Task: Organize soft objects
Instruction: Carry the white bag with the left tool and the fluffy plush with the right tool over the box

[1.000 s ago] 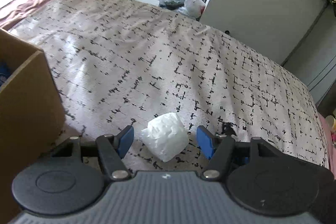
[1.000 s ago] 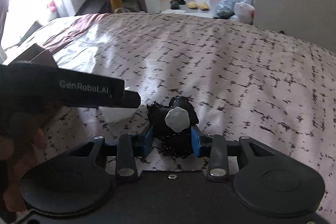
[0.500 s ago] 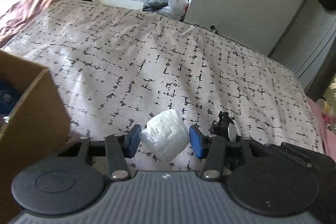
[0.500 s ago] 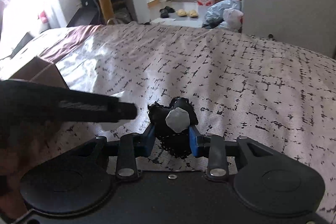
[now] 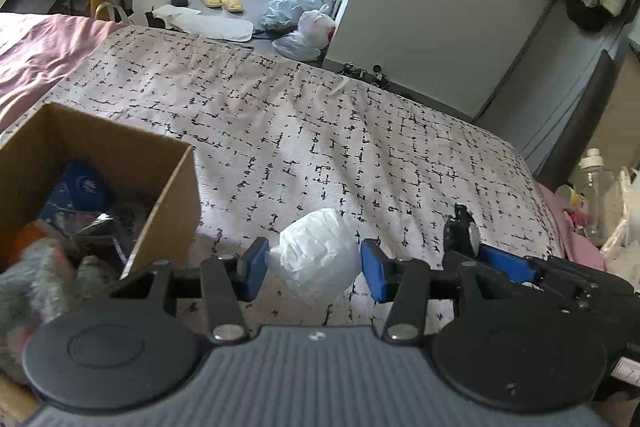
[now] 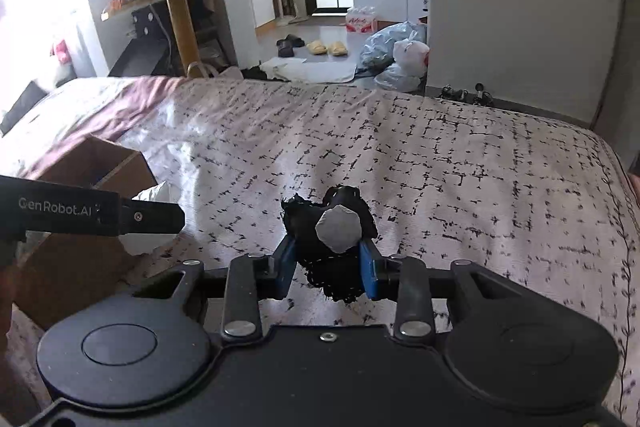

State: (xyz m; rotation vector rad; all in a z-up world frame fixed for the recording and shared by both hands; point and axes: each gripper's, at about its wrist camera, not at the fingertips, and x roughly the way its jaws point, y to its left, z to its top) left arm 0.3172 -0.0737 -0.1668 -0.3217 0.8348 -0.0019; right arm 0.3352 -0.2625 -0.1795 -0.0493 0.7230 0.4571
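Observation:
My left gripper [image 5: 314, 267] is shut on a crumpled white soft bundle [image 5: 316, 257], held above the patterned bedspread [image 5: 320, 131]. An open cardboard box [image 5: 168, 195] sits just to its left, with a blue pouch [image 5: 80, 187] and other soft items inside. My right gripper [image 6: 328, 263] is shut on a black lacy soft item with a grey end [image 6: 334, 235], also lifted off the bed. The right gripper [image 5: 472, 251] shows at the right of the left wrist view; the left gripper's body [image 6: 80, 211] crosses the left of the right wrist view, in front of the box [image 6: 100, 167].
The bed ends at a grey wall [image 5: 440, 7] on the far right. Beyond the foot lie plastic bags [image 5: 304, 23], slippers [image 5: 222, 1] and a mat on the floor. Bottles and bags [image 5: 600, 195] stand beside the bed at the right. A yellow-legged table [image 6: 180, 19] stands far left.
The left gripper closed on the white bundle and lifted it; the box's inside has come into view. The right gripper rose with the black item still gripped.

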